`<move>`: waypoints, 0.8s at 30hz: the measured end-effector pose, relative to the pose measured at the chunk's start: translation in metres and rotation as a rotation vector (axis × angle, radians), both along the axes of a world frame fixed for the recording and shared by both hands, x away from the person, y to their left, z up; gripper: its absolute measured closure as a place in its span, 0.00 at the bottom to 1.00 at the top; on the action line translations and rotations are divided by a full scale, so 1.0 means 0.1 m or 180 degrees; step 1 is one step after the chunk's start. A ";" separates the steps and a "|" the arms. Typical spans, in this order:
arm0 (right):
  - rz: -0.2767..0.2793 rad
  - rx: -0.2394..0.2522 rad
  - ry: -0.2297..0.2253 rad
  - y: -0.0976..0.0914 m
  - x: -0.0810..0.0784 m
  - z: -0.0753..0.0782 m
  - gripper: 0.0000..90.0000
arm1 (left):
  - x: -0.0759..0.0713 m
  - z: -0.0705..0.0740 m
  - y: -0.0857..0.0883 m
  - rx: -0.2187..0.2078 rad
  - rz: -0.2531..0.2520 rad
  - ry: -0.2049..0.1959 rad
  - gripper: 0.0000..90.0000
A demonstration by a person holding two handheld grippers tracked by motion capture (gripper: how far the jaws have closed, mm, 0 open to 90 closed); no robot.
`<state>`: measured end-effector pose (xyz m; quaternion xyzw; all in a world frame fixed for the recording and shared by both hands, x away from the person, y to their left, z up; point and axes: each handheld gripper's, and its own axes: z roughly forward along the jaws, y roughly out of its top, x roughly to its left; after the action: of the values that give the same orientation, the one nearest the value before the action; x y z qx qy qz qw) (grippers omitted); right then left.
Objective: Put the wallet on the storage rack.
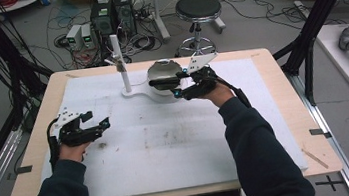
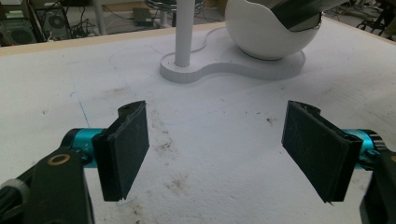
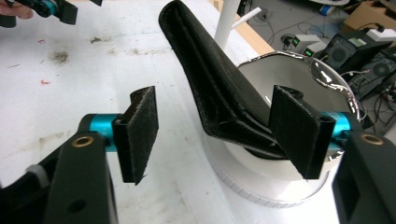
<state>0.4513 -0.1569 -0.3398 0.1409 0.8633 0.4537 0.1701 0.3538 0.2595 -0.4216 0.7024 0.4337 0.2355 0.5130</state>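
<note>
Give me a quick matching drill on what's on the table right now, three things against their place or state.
Things:
1. black wallet
2. white post
3. left gripper

Places or states:
a. fingers apart, nothing between them, over the white mat
b. leaning in the white bowl, one end sticking out over the rim
c. standing upright on the flat white base, beside the bowl

Pairs: 1-b, 2-c, 3-a

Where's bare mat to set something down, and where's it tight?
Free: the white mat between the left gripper and the person's right sleeve, and the strip left of the post. Crowded: the far middle, where the right gripper stands open at the white bowl with a black wallet leaning in it.
</note>
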 end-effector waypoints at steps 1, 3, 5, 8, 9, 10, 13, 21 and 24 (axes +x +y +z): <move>-0.0011 -0.0008 0.0007 0.00 -0.01 0.00 0.36 | 0.00 0.00 0.00 0.0001 0.0000 0.0000 0.26; -0.0030 -0.0002 -0.0005 -0.01 -0.02 0.02 0.36 | 0.00 0.00 0.00 -0.0004 -0.0002 -0.0002 0.26; -0.0055 0.0007 -0.0035 -0.04 -0.03 0.05 0.35 | 0.00 0.00 0.00 -0.0011 -0.0001 0.0003 0.26; -0.0135 0.0052 -0.0080 -0.10 -0.06 0.11 0.34 | 0.00 0.00 0.01 -0.0013 -0.0006 0.0001 0.26; -0.0181 0.0048 -0.0116 -0.13 -0.07 0.13 0.34 | 0.00 0.00 0.01 -0.0016 -0.0017 -0.0003 0.26; -0.0255 0.0027 -0.0145 -0.17 -0.09 0.16 0.34 | 0.00 0.00 0.00 -0.0028 -0.0024 -0.0013 0.25; -0.0483 -0.0016 -0.0101 -0.28 -0.12 0.21 0.34 | 0.00 0.00 0.00 -0.0053 -0.0032 -0.0019 0.25; -0.1000 0.0112 -0.0138 -0.77 -0.34 0.04 0.30 | 0.00 0.01 0.00 -0.0095 -0.0052 -0.0062 0.25; -0.1280 0.0133 -0.0154 -0.96 -0.45 -0.07 0.27 | 0.00 0.02 0.00 -0.0128 -0.0054 -0.0090 0.25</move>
<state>0.4059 -0.2525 -0.3467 0.3031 0.8039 0.4316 0.2750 0.3535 0.2596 -0.4197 0.6922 0.4251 0.2322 0.5350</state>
